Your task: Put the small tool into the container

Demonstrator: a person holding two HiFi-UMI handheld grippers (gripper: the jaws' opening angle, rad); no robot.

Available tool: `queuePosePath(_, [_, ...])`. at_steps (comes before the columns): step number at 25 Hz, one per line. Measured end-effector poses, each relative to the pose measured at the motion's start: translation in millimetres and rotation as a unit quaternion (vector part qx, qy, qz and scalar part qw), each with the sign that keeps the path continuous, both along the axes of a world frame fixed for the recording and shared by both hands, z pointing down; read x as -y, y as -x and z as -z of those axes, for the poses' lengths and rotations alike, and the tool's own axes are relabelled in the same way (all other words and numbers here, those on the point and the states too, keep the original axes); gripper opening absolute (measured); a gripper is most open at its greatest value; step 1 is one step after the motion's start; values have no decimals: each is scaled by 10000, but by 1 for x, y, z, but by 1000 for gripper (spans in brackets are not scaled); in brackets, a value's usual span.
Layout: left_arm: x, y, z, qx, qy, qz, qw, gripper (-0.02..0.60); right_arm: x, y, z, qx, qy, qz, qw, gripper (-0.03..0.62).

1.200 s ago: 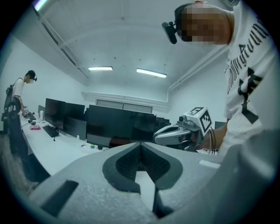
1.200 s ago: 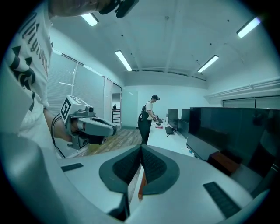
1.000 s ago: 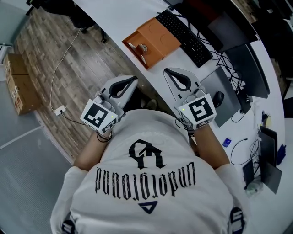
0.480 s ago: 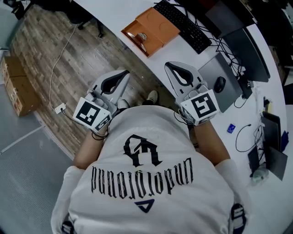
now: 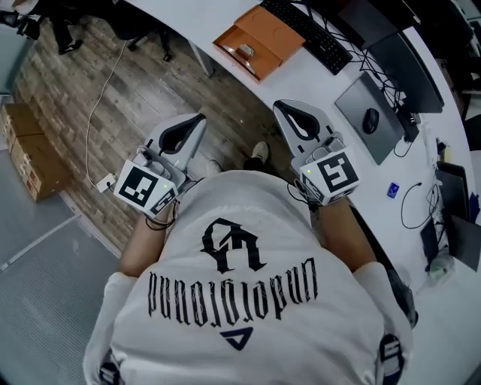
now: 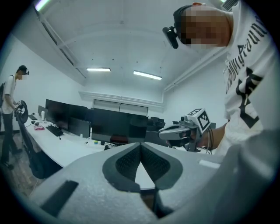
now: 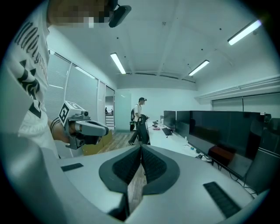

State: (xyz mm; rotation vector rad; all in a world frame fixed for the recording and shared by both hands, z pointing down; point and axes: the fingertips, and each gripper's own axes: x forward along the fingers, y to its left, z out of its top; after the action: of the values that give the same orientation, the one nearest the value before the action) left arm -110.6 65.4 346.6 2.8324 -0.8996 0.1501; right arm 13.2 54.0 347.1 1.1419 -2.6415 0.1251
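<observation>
Left hand-held gripper (image 5: pixel 197 120), right hand-held gripper (image 5: pixel 280 107), closed, upside-down shirt lettering (image 5: pixel 233 289)

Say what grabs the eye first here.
The left tongs and right tongs, grey, both shut and empty, are held out side by side ahead of the person's white shirt, above the wood floor. Beyond them, near the edge of the white desk, sits an orange container with a small metallic thing in its tray.

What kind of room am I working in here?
Most likely an open-plan office: a long white desk carrying a keyboard, rows of dark monitors, and wood-look flooring.
</observation>
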Motion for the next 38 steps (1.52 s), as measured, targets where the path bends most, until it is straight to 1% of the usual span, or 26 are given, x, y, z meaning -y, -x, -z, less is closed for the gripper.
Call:
queuePosePath(5, [-14,27,1,-56,-33,-181,9998,14,-28,34,-6,-66,106,-58,9999,15])
queuePosePath(10, [-31,49,3,-153,-81,-383,9991,14,-54,61,-7,-68,104,-236,9996,15])
queuePosePath(14, [-46,61,2,-189,-37,-546,9983,14,-71,72,-8,-57,127,-442,9989,15])
queuePosePath(18, [-56,61,5,-196,-35,-704,9973,14,-85,74,-1,-39,87,-559,9984,15])
queuePosePath(23, [-71,51,7,-188,-30,-662,9976,14,-97,63,4,-75,20,-548,9985,15])
queuePosePath(27, [-86,35,11,-170,-130,-539,9983,14,-112,47,9,-34,-97,-412,9991,15])
queuePosePath(32, [-107,13,13,-66,-200,-324,9993,14,-147,22,7,4,-113,-171,9998,15])
queuePosePath(38, [-145,-27,13,7,-260,-222,9994,14,-192,-16,-1,86,36,-15,10000,15])
